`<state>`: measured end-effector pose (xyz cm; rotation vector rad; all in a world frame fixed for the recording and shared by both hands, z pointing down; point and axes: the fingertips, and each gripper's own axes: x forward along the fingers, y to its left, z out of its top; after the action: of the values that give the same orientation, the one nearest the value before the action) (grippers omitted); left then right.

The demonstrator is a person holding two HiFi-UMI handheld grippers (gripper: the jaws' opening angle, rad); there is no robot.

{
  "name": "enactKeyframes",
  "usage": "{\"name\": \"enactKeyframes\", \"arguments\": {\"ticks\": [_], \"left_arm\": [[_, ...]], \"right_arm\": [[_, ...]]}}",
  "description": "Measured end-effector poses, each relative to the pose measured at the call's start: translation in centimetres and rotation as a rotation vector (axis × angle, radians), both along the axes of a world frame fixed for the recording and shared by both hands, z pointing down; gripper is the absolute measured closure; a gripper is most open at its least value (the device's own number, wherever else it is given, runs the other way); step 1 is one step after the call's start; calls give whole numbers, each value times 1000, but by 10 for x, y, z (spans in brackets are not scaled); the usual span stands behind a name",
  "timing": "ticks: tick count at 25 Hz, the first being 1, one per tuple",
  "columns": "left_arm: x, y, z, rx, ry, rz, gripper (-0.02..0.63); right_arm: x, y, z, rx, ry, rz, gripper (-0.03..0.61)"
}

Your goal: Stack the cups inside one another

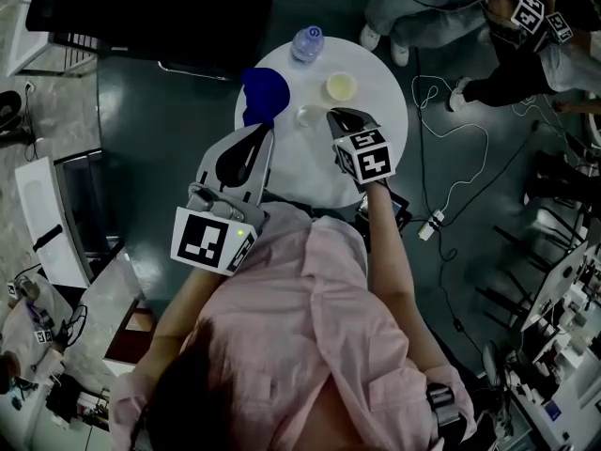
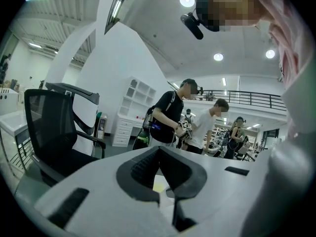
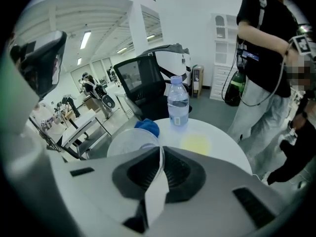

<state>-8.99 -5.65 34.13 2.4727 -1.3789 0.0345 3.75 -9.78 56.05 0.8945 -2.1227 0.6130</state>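
We held right tool [image 1: 331,116] tilted steeply down over round surface [image 1: 380,120], forearm stretched forward, jaws clenched on wall of clear cup [image 3: 129,141]. Clear cup sat over surface's middle, between blue cup [image 1: 261,90] and yellow cup [image 1: 340,86]. We kept left tool [image 1: 257,130] near level at surface's near-left edge, jaws pressed together, empty, tips near blue cup. Bottle [image 1: 307,42] stood at far edge.
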Motion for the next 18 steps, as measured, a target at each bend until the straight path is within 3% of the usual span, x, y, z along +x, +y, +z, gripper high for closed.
{"name": "enactKeyframes", "arguments": {"ticks": [18], "left_arm": [[-1,-7,5,-24,6,-12,596]], "right_arm": [[-12,1,17,-48,25,-46,541]]}}
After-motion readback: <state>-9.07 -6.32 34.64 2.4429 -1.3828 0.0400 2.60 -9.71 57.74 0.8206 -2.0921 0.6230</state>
